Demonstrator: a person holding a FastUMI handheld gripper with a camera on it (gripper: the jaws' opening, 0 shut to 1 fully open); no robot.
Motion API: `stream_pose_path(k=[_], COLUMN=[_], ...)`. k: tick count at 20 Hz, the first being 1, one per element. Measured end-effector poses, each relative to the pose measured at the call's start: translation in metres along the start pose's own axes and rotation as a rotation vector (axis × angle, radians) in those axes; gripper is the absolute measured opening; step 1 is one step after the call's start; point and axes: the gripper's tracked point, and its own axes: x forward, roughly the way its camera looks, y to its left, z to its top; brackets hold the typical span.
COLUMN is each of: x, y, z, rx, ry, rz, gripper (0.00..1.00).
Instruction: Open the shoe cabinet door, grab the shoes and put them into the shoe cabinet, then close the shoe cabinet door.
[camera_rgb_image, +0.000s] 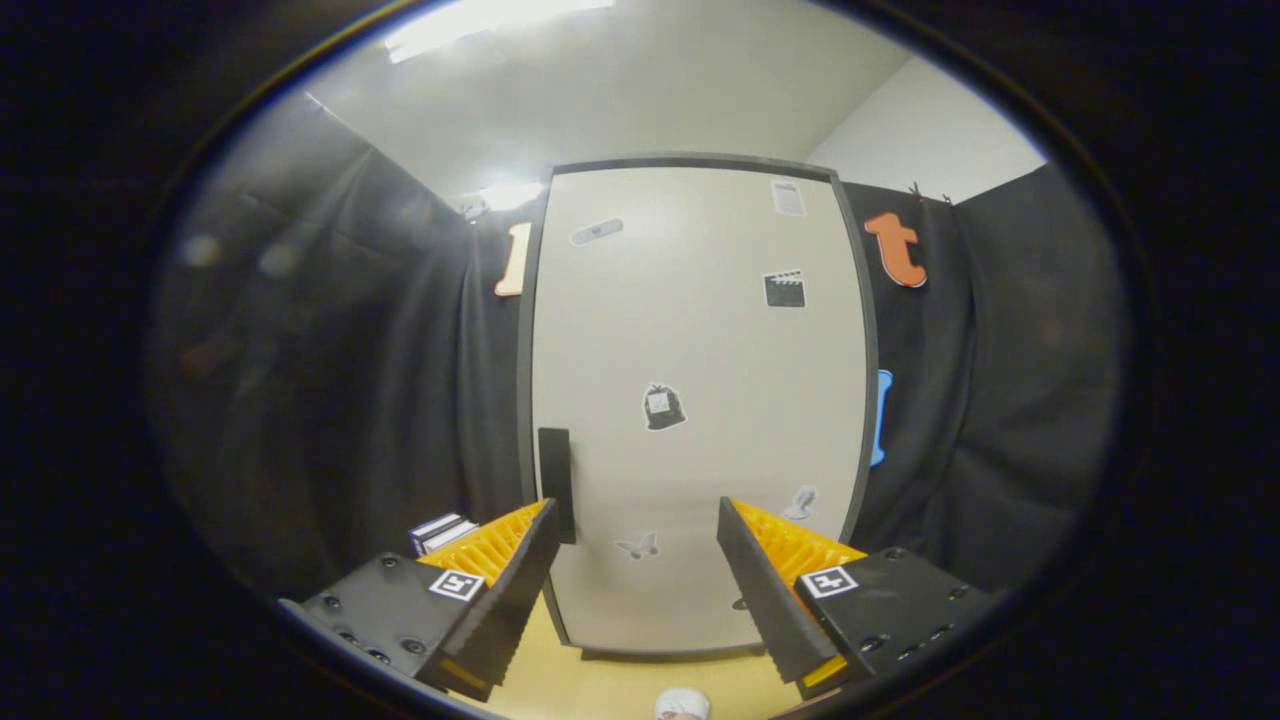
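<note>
A tall white cabinet (700, 400) with a dark frame fills the centre of the frame, its door shut. A black handle (556, 483) sits on the door's lower left edge. At the bottom, the gripper (637, 530) is spread wide and empty, its left fingertip (540, 520) just in front of the handle. A white shoe (682, 704) peeks in at bottom centre on the yellow floor (600, 690).
</note>
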Motion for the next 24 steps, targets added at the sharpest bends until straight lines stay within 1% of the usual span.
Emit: stream_pose_path(k=[7, 12, 18, 24], x=[0.021, 0.062, 0.112, 0.143], y=[0.003, 0.027, 0.064, 0.079], z=[-0.003, -0.014, -0.029, -0.041], rx=[0.027, 0.045, 0.052, 0.042], ry=[0.013, 0.038, 0.031, 0.015], rz=[-0.013, 0.014, 0.041, 0.005], gripper=[0.98, 0.98, 0.98, 0.98])
